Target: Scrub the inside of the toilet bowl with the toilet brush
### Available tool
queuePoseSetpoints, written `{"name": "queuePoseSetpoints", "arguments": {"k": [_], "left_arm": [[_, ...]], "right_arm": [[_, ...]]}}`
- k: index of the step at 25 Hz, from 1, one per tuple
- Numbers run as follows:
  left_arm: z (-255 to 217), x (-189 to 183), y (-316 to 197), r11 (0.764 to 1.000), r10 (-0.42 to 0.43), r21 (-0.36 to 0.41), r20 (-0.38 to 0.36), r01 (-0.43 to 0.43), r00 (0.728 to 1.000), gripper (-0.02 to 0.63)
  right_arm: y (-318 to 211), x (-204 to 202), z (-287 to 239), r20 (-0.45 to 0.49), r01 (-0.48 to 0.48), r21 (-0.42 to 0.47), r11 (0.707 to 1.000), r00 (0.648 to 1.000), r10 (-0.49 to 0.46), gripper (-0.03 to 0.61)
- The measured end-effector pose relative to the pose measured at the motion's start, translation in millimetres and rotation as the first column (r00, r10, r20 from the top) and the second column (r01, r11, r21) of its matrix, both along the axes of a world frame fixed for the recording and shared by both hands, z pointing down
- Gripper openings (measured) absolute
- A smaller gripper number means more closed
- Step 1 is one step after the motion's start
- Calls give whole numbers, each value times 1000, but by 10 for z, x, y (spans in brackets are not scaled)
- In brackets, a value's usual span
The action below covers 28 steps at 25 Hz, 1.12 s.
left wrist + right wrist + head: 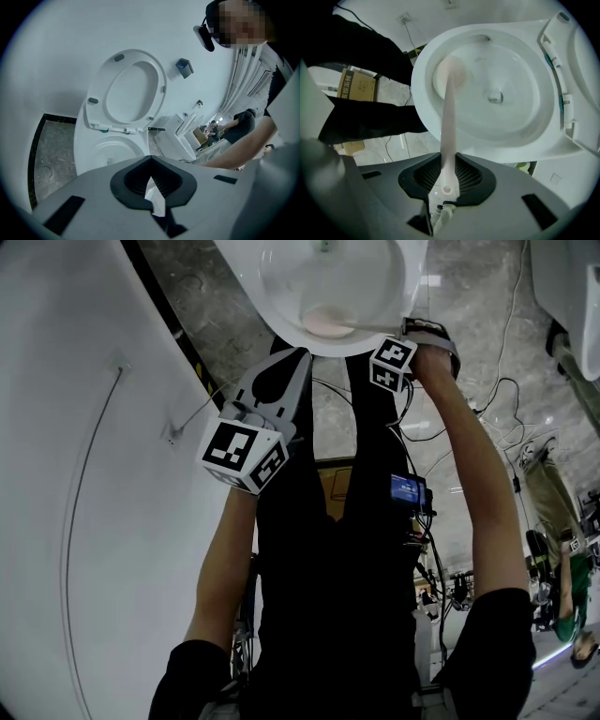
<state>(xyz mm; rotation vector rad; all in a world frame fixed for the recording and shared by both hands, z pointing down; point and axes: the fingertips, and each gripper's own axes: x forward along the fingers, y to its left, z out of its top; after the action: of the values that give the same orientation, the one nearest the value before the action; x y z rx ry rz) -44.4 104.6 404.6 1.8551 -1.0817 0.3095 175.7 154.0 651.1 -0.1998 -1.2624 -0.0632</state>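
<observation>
The white toilet bowl (pixel 281 277) is at the top of the head view, and its seat (pixel 126 89) is raised against the wall. My right gripper (pixel 444 159) is shut on the pale pink handle of the toilet brush (pixel 449 117). The brush head (pixel 449 75) rests against the bowl's inner wall (pixel 506 70), just under the rim, and shows pink in the bowl (pixel 328 324) from above. The right gripper's marker cube (pixel 394 362) is at the bowl's front rim. My left gripper (pixel 298 354) hangs beside the bowl's front edge, shut and holding nothing (pixel 151 161).
A white curved wall (pixel 94 474) rises on the left. Cables (pixel 511 390) trail over the marble floor (pixel 469 315). Another white fixture (pixel 572 287) stands at the right. A cardboard box (pixel 356 84) lies behind me. A person (pixel 574 601) stands far right.
</observation>
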Motion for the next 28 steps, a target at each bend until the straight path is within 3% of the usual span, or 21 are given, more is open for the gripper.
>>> {"name": "queuePoseSetpoints", "arguments": {"k": [9, 16, 23, 28], "left_arm": [[10, -14, 19, 1000, -2, 4, -7, 3, 1000, 9], [18, -10, 15, 1000, 6, 2, -4, -6, 1000, 9], [6, -25, 14, 1000, 4, 4, -2, -4, 1000, 9], [-6, 16, -6, 1000, 5, 5, -7, -5, 1000, 9]], "right_arm": [[-487, 639, -40, -157, 115, 91, 989, 982, -100, 100], [-1095, 713, -113, -223, 143, 219, 965, 970, -93, 100], [-1559, 635, -232, -221, 74, 347, 935, 975, 4, 100], [-1533, 609, -207, -195, -52, 340, 939, 973, 124, 100]]}}
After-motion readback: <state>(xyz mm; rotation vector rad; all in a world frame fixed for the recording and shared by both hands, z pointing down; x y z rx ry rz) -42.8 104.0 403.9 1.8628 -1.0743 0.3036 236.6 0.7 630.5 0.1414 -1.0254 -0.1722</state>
